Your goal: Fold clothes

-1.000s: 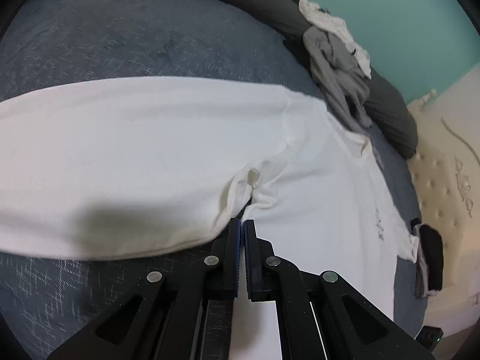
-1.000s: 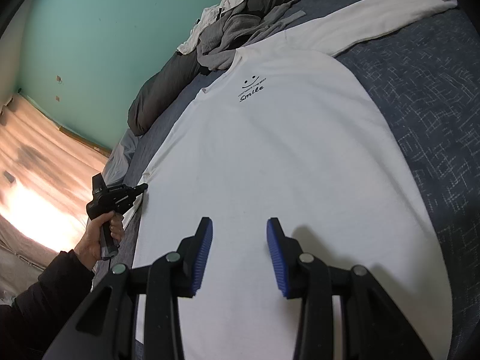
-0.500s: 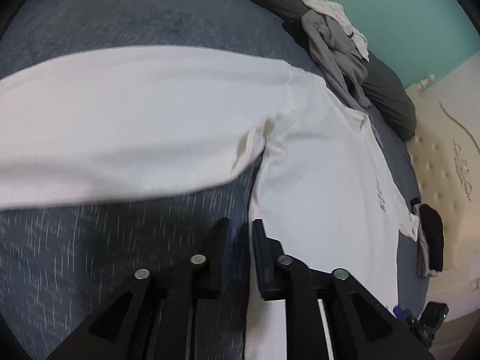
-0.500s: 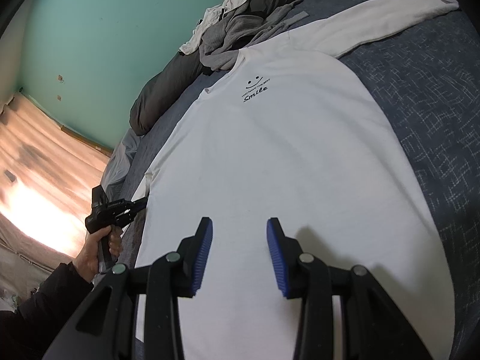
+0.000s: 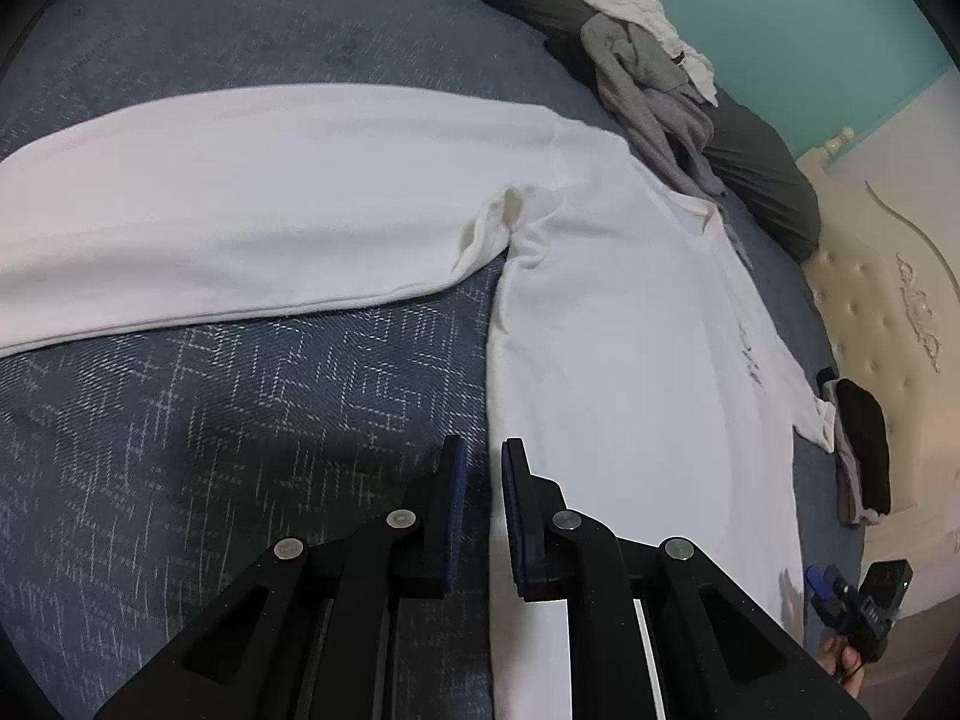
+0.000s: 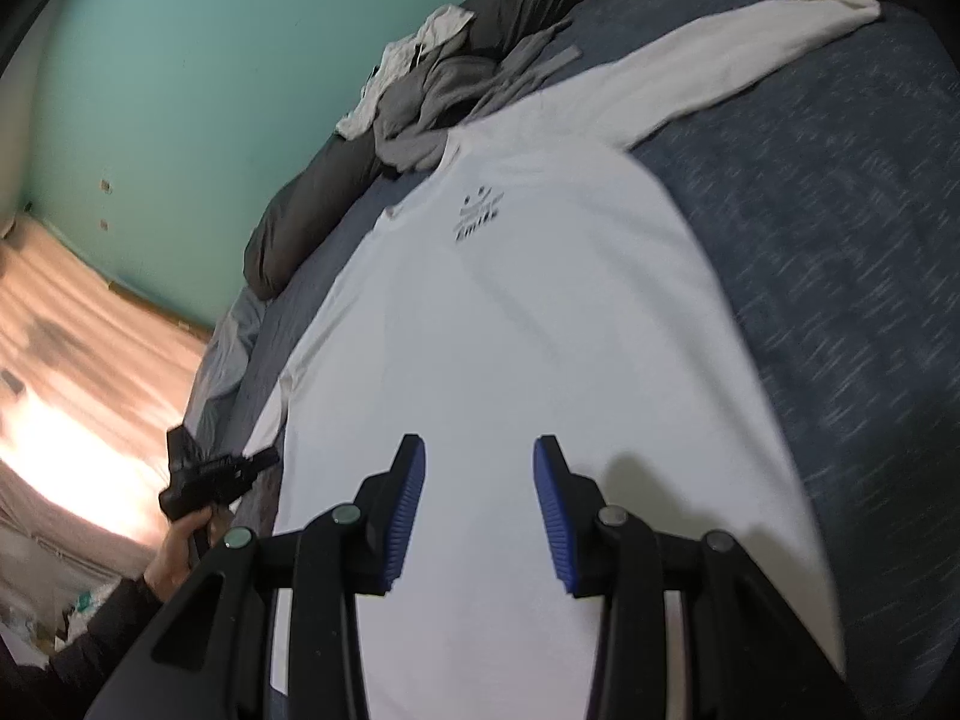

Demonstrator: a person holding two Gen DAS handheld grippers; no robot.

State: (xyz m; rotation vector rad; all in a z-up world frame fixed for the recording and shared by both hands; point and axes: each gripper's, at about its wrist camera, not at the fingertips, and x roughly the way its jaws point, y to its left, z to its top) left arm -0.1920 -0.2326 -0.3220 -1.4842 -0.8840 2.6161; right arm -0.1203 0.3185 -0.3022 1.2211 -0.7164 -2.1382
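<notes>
While the white long-sleeved cotton shirt point(image 6: 510, 360) lies spread flat, front up, on the dark blue bed cover with a pale woven fleck point(image 5: 240, 420), both grippers hang above it with nothing in their grip. Seen from the left wrist, the left gripper point(image 5: 480, 456) sits over the shirt's side edge below the armpit: one black finger is above the blue cover, the other above the white cloth. Its jaws stand narrow and are closing, with no fabric pinched between them. One sleeve stretches straight out across the cover from the shoulder, with a small crease at the armpit.

From the right wrist view, the right gripper point(image 6: 480, 456) hovers over the lower body of the shirt, its blue ribbed pads point(image 6: 408, 504) a moderate gap apart, with only the flat cloth below. A small black printed motif point(image 6: 477, 213) marks the chest. Just beyond the collar lies a crumpled heap of grey and white clothes point(image 6: 444, 78), resting against a long dark grey bolster point(image 6: 312, 210) beside the teal wall point(image 6: 210, 60). At the bed's far corner sits a small black folded garment point(image 5: 864, 444), next to the cream tufted headboard point(image 5: 888, 300).
</notes>
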